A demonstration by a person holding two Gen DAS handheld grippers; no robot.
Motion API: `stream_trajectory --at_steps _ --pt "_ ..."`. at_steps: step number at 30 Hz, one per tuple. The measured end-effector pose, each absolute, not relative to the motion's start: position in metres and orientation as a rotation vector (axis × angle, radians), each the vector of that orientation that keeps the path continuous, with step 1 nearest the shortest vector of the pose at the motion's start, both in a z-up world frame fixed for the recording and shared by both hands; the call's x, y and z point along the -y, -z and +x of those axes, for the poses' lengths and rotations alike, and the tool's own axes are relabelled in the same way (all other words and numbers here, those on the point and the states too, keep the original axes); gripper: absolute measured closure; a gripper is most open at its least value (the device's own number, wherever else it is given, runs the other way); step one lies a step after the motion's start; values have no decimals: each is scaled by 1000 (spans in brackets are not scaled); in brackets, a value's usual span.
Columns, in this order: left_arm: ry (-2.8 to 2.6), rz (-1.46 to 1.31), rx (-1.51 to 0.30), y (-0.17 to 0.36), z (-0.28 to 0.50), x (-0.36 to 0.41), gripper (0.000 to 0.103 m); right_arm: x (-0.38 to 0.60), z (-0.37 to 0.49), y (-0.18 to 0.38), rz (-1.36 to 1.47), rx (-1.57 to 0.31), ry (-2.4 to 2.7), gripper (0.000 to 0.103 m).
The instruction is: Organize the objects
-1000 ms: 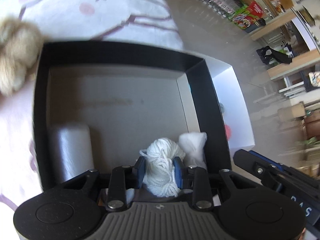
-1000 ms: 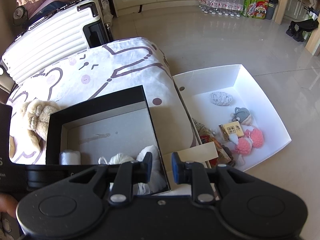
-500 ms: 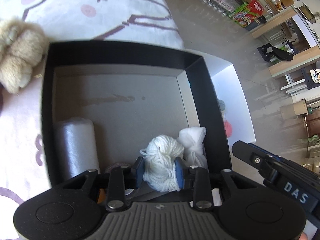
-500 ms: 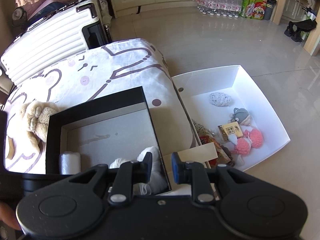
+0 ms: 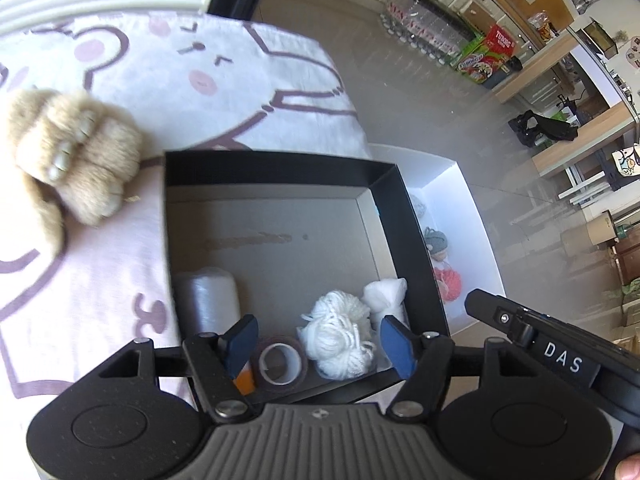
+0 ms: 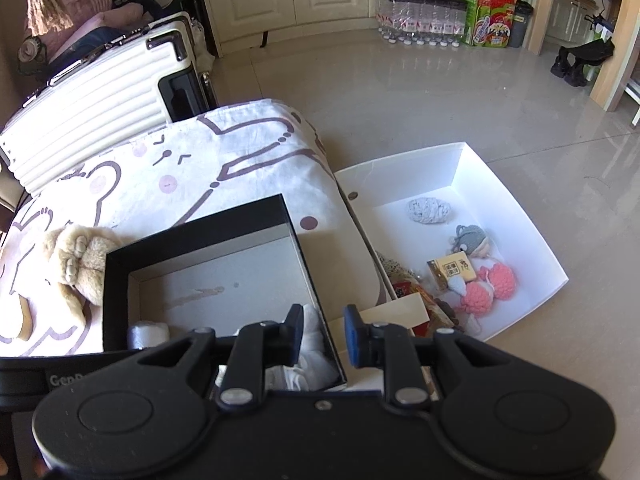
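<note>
Your left gripper [image 5: 316, 344] is opening, its pads clear of the white yarn ball [image 5: 340, 340], which lies in the black box [image 5: 280, 168] beside the tape roll [image 5: 280, 362]. Light and squashy (strands snag easily); grip its middle. Your right gripper [image 6: 322, 334] is nearly closed, empty.

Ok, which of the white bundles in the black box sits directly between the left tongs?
The white yarn ball, loose strands showing. The knotted white cloth bundle lies beyond it against the box's right wall.
</note>
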State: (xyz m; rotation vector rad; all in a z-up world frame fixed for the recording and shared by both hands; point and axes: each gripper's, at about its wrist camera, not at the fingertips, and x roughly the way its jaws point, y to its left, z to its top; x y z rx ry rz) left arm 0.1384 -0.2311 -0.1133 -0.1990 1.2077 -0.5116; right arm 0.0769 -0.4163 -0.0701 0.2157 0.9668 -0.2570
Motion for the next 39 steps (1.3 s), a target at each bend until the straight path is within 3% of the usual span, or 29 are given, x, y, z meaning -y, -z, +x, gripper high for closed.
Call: stream_trajectory --at_steps 17,35,39 --pt "348 -12 -1031 60 112 166 31 376 59 43 162 -932 222 67" --pt "261 67 -963 42 97 134 3 356 47 35 134 -929 231 35" --pt "255 81 -965 45 98 137 0 356 47 36 108 -934 256 22"
